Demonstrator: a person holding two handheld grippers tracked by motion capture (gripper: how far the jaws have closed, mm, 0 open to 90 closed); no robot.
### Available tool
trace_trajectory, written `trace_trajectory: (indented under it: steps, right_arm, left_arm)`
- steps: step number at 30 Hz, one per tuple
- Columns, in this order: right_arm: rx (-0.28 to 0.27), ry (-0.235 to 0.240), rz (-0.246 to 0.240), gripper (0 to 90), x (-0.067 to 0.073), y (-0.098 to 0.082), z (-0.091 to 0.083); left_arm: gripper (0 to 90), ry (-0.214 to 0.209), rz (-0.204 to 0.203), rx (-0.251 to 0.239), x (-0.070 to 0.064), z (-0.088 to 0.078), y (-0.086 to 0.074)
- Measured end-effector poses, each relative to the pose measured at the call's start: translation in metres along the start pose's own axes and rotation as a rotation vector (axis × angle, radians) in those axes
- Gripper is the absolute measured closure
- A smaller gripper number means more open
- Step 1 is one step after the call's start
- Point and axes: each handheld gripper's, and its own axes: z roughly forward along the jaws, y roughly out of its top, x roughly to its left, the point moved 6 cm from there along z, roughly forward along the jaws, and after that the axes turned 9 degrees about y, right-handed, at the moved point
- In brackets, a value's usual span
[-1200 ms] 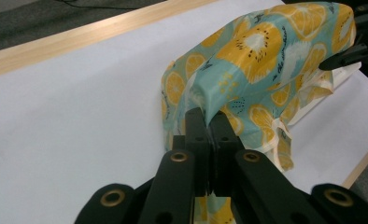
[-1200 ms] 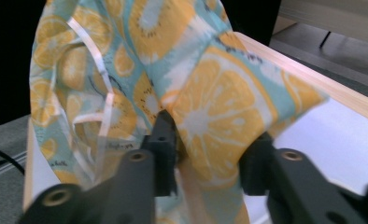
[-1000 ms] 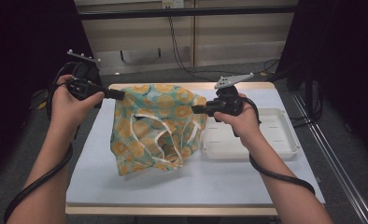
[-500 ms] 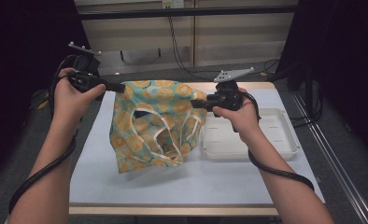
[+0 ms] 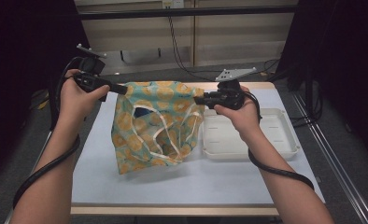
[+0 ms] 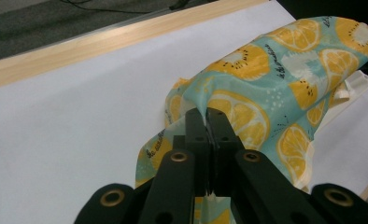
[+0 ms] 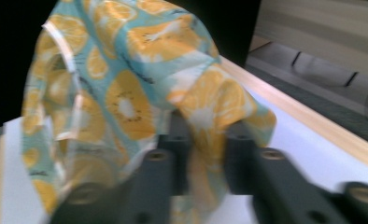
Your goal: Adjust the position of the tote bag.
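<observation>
A teal cloth (image 5: 159, 121) printed with orange slices and trimmed with white straps hangs stretched between both grippers above the white table mat (image 5: 102, 186). Its lower end rests on the mat. My left gripper (image 5: 121, 88) is shut on the cloth's top left corner; in the left gripper view the jaws (image 6: 205, 112) pinch the fabric (image 6: 275, 70) tight. My right gripper (image 5: 198, 99) holds the top right corner, and its jaws have just been closing with a bunched fold between them. The right gripper view shows that gripper (image 7: 205, 121) with the cloth (image 7: 126, 56) draped over its jaws.
A shallow white tray (image 5: 285, 140) sits on the mat at the right, under the right hand. A wooden table edge (image 5: 266, 86) runs along the back. Black cables trail from both grippers along the forearms.
Both hands have lifted the cloth's top edge higher and drawn it straighter. The cloth now hangs more upright, with less of it lying on the mat.
</observation>
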Motion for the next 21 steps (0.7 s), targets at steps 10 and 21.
trace_trajectory:
  steps: [10, 21]
  right_arm:
    - [-0.025, 0.033, 0.022, 88.1, 0.001, 0.004, 0.000]
    - [-0.047, 0.033, 0.058, 90.0, -0.002, 0.011, -0.011]
  left_arm:
    - [89.3, -0.006, 0.005, 0.006, 0.001, -0.001, 0.005]
    - [89.6, -0.008, -0.009, -0.023, -0.003, -0.012, 0.015]
